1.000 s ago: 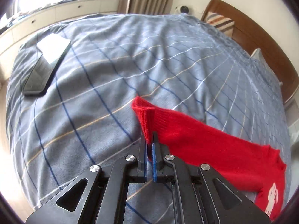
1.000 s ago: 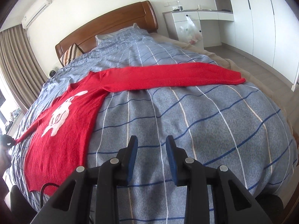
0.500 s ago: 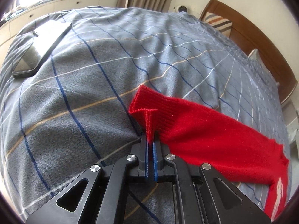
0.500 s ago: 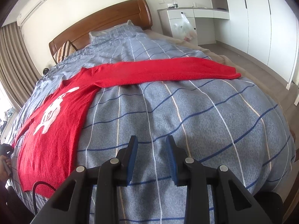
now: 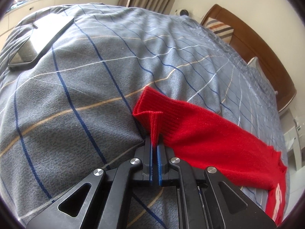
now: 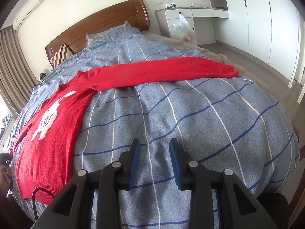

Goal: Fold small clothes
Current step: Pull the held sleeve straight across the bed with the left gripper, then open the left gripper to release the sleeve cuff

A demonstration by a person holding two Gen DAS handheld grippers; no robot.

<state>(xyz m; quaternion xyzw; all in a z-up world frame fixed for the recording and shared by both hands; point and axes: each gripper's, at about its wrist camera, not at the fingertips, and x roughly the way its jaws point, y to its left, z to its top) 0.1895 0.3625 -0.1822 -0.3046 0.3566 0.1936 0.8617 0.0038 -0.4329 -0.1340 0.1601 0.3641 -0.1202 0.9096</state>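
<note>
Left gripper [image 5: 154, 145]: cuff of the red sweater [image 5: 200, 133] is being pinched between the nearly closed jaws; a ribbed fold is being held upright at the tips. How deep the cloth reaches between the pads cannot be told. From there the sleeve is running toward 4 o'clock across the checked duvet [image 5: 80, 87]; the sweater body is being cut off by the lens edge, only a scrap of white print showing. A phone [image 5: 41, 40] is lying at 10 o'clock, well apart, its near corner blurred by glare.

Right gripper [image 6: 154, 162]: jaws are being held apart over bare duvet [image 6: 190, 118], nothing between them. Sweater body with white motif [image 6: 55, 122] is lying flat at 9 to 10 o'clock; the other sleeve is stretched toward 1 o'clock. The hem is partly hidden by a black cable [image 6: 38, 196]. At the 9 o'clock edge a hand [image 6: 3, 175] is being clipped by the frame.
</note>
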